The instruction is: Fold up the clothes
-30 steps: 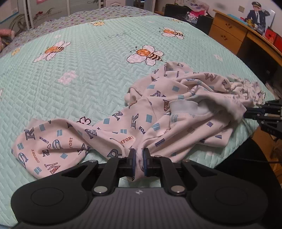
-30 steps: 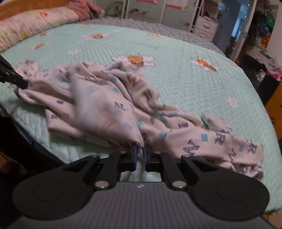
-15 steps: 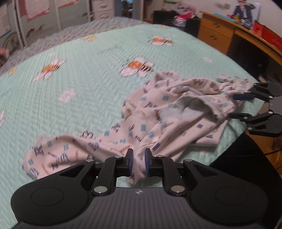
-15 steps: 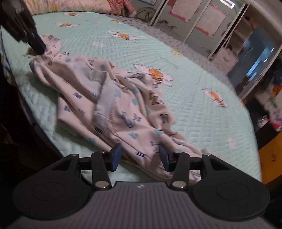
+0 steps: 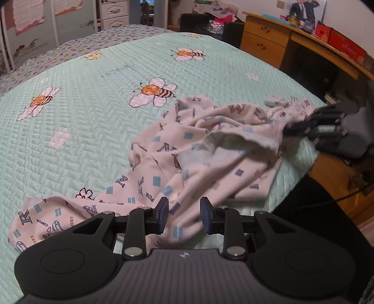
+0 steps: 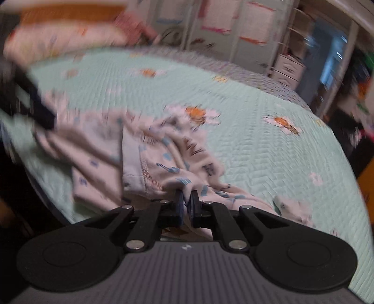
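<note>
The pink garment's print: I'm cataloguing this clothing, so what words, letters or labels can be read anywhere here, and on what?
"COMFOR" and "ORT": printed on the pink garment, near its left end.
"R", "N": large single letters scattered over the same garment.
Faint stitched lettering on the green bedspread: too faint to read.
Papers on the wardrobe doors: too small to read.
Right wrist view: too blurred to read.

The garment (image 5: 198, 154) lies crumpled on the bed (image 5: 93, 117) near its edge, spread ahead of the left gripper (image 5: 184, 216). A desk (image 5: 292, 46) stands beyond to the right; drawers (image 5: 114, 14) stand behind the bed.
</note>
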`<action>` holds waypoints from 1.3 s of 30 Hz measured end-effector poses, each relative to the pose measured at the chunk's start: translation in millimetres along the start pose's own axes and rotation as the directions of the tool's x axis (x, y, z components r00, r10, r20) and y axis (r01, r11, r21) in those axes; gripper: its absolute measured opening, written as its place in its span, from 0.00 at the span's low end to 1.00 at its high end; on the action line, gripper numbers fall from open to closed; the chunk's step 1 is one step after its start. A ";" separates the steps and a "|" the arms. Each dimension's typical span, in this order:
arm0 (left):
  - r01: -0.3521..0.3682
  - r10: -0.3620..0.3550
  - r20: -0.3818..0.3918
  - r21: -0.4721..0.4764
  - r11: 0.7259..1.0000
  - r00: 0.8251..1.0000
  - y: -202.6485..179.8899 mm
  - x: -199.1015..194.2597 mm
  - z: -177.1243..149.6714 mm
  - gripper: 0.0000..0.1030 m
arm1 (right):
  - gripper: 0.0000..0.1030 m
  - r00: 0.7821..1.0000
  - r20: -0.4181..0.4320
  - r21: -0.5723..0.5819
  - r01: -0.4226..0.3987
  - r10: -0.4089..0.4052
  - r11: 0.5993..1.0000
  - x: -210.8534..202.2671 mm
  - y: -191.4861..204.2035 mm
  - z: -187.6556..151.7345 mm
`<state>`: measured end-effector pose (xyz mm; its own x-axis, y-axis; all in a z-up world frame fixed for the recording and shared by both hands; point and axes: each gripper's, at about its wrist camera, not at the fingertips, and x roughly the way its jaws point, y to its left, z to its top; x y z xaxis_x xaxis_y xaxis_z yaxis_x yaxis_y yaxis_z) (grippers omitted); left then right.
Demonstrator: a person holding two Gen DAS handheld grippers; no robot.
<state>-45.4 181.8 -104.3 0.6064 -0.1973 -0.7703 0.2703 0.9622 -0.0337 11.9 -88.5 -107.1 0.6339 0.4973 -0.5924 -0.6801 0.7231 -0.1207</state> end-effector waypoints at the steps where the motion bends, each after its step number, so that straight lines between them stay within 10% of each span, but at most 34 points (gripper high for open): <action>1: 0.001 -0.001 -0.001 0.010 1.000 1.000 -1.5 -0.1 -0.7 0.30 | 0.06 1.000 0.014 0.059 -0.006 0.005 0.998 -8.5 -8.4 -2.9; 14: 0.041 -0.043 0.006 0.199 0.979 0.999 -34.3 -3.3 -1.6 0.36 | 0.06 0.998 -0.030 0.282 0.067 -0.061 0.957 -5.8 -38.5 -34.9; 28: 0.131 -0.116 -0.061 0.532 0.836 0.991 -103.4 1.1 -24.2 0.36 | 0.07 0.995 -0.063 0.323 0.093 -0.077 0.942 13.9 -43.5 -19.9; 39: 0.069 -0.033 -0.073 0.579 0.812 0.997 -103.5 43.8 -21.1 0.35 | 0.10 0.997 -0.033 0.372 0.070 -0.063 0.926 15.0 -45.3 -11.3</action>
<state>-62.6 77.6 -148.1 0.5411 -0.2146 -0.8131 0.6945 0.6593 0.2881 48.1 -119.2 -119.5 0.6625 0.4349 -0.6099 -0.4480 0.8826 0.1426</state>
